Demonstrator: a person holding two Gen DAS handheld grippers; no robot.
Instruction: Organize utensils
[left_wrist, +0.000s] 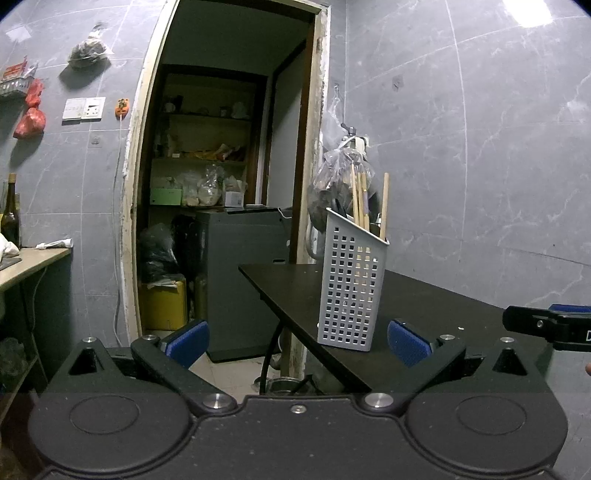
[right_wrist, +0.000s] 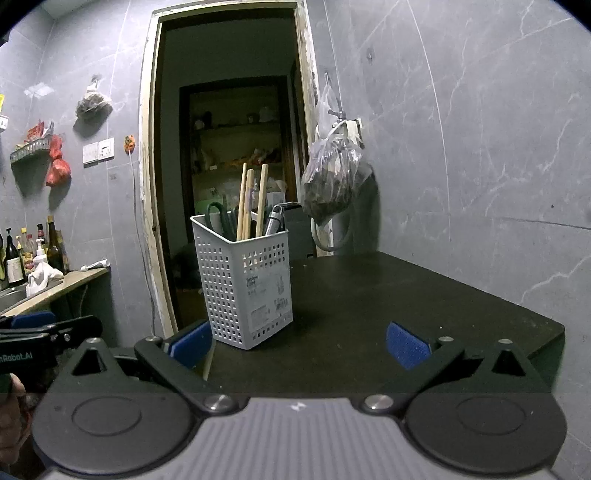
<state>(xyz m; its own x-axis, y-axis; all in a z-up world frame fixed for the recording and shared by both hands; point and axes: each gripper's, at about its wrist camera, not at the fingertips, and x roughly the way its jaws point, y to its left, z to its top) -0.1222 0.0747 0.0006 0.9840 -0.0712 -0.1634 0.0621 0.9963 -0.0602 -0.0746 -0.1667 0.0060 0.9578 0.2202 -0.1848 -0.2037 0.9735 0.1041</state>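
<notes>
A white perforated utensil holder stands upright on the black table, near its left edge. Several wooden chopsticks, green-handled scissors and a metal tool stick out of it. My left gripper is open and empty, just short of the holder, which lies between the lines of its blue pads. My right gripper is open and empty too, in front of the holder and a little to its right. Each gripper shows at the edge of the other's view.
A plastic bag of dark stuff hangs on the tiled wall behind the table. A doorway to a storeroom with shelves opens at the left. Bottles stand on a counter at the far left.
</notes>
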